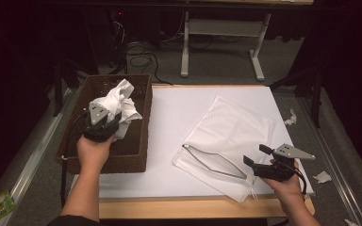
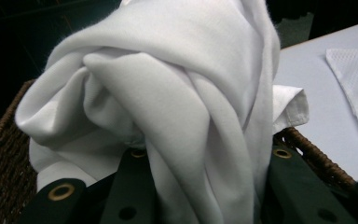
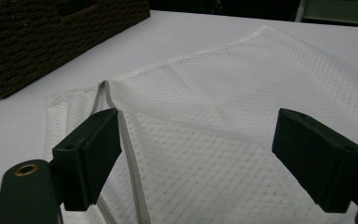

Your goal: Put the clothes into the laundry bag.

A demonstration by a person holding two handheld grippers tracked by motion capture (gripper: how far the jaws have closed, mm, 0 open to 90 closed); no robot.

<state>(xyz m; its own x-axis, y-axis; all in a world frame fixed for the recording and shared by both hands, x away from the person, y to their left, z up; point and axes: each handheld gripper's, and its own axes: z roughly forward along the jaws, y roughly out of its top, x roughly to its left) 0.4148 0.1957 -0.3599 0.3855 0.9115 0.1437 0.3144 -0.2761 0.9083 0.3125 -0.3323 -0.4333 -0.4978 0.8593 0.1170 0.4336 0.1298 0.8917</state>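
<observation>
The white cloth (image 1: 119, 104) is what I have in hand: a crumpled, soft bundle held up over the brown wicker basket (image 1: 139, 141), just ahead of my left gripper (image 1: 107, 123). In the left gripper view the cloth (image 2: 168, 107) rises straight out from between the two black jaws in thick twisted folds, and the jaws press in on it from both sides, so I read the left gripper (image 2: 200, 196) as pinching the cloth. The basket's woven rim (image 2: 307, 149) runs behind and to either side of the jaws. My left hand (image 1: 94, 149) sits over the near part of the basket.

Away to the right of that gripper, the white table top (image 1: 169, 122) carries a white mesh bag (image 1: 226, 136) lying flat, its zipper mouth (image 1: 212, 165) gaping along the near edge. My right gripper (image 1: 254, 155) hovers just beyond the bag's near right corner, held in my right hand (image 1: 287, 186). In the right gripper view the right gripper (image 3: 196, 154) has its jaws spread wide with nothing between them, the mesh bag (image 3: 242, 112) spread directly ahead and below. The zipper (image 3: 133, 186) runs beside the left jaw. The basket (image 3: 51, 37) stands well ahead and off to the left.

Scraps of white paper (image 1: 323, 177) lie on the floor beside my right gripper.
</observation>
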